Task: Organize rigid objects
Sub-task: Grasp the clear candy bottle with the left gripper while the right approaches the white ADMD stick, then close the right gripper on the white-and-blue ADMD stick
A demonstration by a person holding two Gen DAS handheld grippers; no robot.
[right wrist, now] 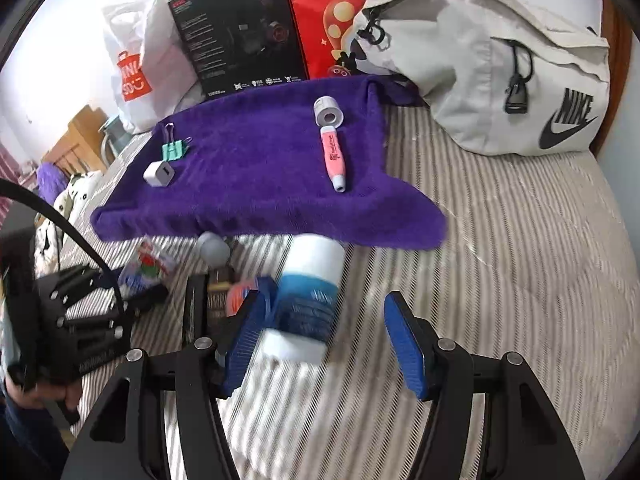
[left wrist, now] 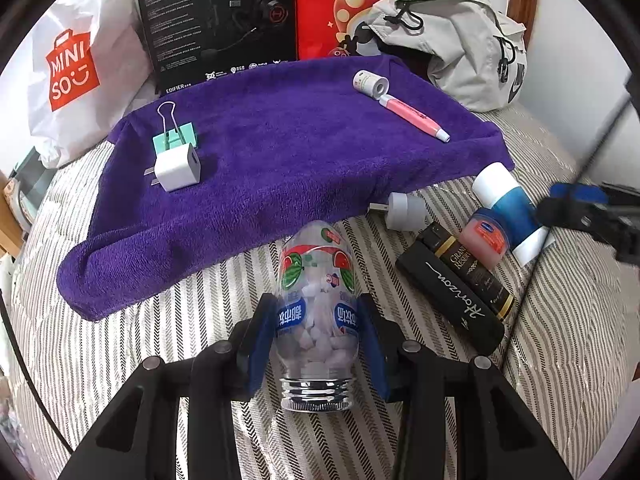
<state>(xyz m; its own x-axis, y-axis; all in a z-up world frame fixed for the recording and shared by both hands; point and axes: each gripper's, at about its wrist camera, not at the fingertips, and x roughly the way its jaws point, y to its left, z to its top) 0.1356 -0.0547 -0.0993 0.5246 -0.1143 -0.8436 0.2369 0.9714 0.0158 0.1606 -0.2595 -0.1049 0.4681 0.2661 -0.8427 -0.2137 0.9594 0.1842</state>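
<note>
Left wrist view shows the left claw [left wrist: 316, 340] closed on a clear candy bottle [left wrist: 318, 304] with a watermelon label, both blue pads pressed to its sides and the silver screw neck pointing back toward the camera; the bottle sits just in front of the purple towel's [left wrist: 280, 168] near edge, over the striped bed [left wrist: 160, 320]. On the towel, a white charger plug [left wrist: 178, 168] touches a teal binder clip [left wrist: 176, 136] at the left, and a pink highlighter [left wrist: 416, 118] lies against a small white tape roll [left wrist: 370, 82] toward the far right. To the right of the towel's near corner lie the unsorted things: two black tubes [left wrist: 452, 296], a small pink jar [left wrist: 484, 236] and a blue-and-white bottle [left wrist: 508, 208]. Right wrist view, motion-blurred, has the right claw [right wrist: 320, 340] spread wide and holding nothing, its left pad just beside that blue-and-white bottle [right wrist: 308, 296]. The bottle likely belongs on the towel's bare middle; carry it low and level, set it down lying flat clear of both pairs, and release only once it rests.
</note>
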